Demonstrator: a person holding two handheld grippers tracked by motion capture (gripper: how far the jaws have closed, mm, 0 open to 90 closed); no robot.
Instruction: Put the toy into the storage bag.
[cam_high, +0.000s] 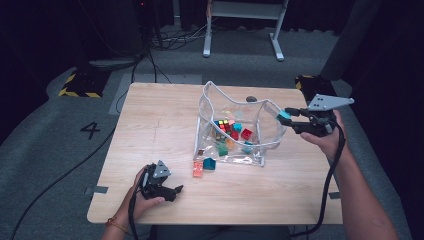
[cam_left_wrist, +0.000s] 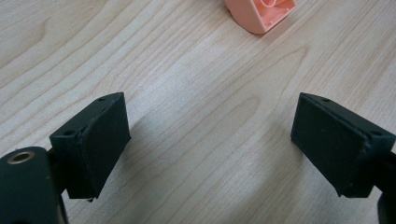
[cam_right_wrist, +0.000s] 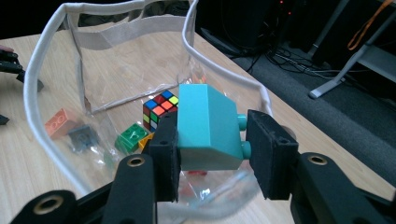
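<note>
Standing beside it, one sees the wooden table (cam_high: 150, 120) mostly bare on its left half, with open board all around the left gripper (cam_high: 170, 191) near the front edge. A clear plastic bag (cam_high: 265, 132) with a white rim sits right of centre, its mouth gaping upward, and inside lie loose toy blocks and a colour-tiled puzzle cube (cam_right_wrist: 159, 108). Just outside the bag's front-left corner rest an orange block (cam_high: 198, 169) and a dark teal block (cam_high: 209, 163), side by side on the board.

At the bag's right rim, the right gripper (cam_right_wrist: 212, 149) holds a turquoise block (cam_right_wrist: 208, 128), pads pressed on its two opposite sides, the studs poking toward one pad. In the high view that block (cam_high: 284, 115) hangs at the rim's right edge, above the table and not yet inside the bag. Between bag and the table's right edge there is a narrow strip of free board.

Down at the front, the left gripper (cam_left_wrist: 210, 140) stands with jaws wide apart and nothing between them, just bare wood; a peach-coloured block (cam_left_wrist: 259, 11) lies well ahead of it.
</note>
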